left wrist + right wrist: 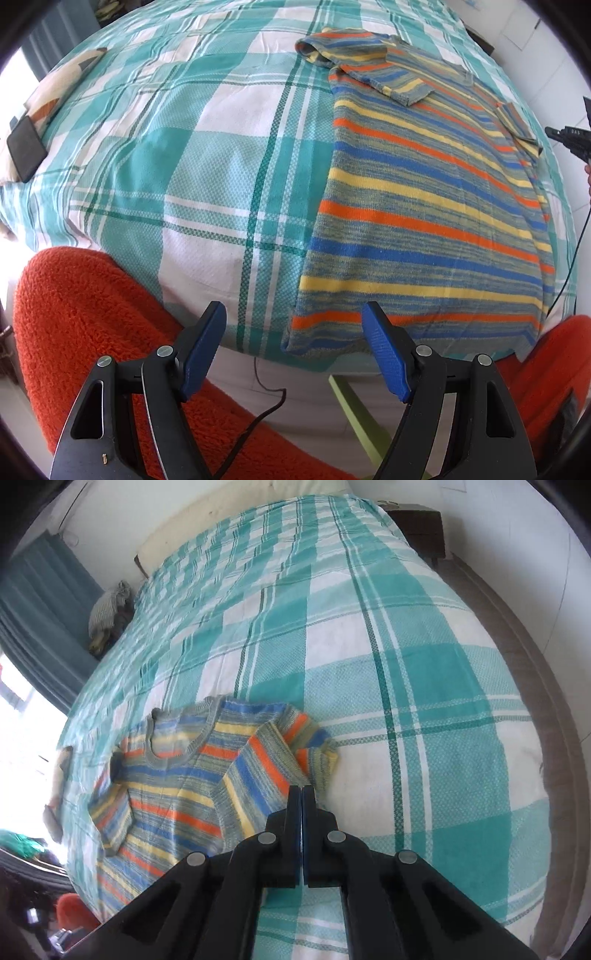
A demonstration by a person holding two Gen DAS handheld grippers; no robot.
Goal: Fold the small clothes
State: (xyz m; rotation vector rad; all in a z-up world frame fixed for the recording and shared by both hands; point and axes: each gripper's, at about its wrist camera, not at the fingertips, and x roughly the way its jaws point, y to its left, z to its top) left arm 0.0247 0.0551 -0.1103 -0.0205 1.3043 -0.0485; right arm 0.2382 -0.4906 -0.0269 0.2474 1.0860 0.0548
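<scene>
a striped knitted sweater (pixel 424 206) in blue, orange, yellow and grey is laid flat on a bed covered by a teal and white plaid bedspread (pixel 177 155), toward the right side of the left wrist view, with its hem at the near edge of the bed and its neck at the far end. one sleeve is folded across the chest near the collar, and the other sleeve lies along the right edge of the body. in the right wrist view the same sweater (pixel 177 794) is seen at the lower left, collar to the far side, with one sleeve folded over the front toward the right. the left tool (pixel 293 314) is held wide open above the near edge of the bed, just beside the sweater's hem, with nothing between its blue pads (pixel 201 350). the right tool (pixel 301 794) is closed, pads pressed together; its tips are seen against the edge of the folded sleeve, and whether any fabric is pinched cannot be told. a dark phone (pixel 26 151) rests at the far left of the bed on a pillow. orange fleece clothing (pixel 85 317) on the person's legs fills the near corners, and a black cable (pixel 266 406) hangs below the bed edge.
</scene>
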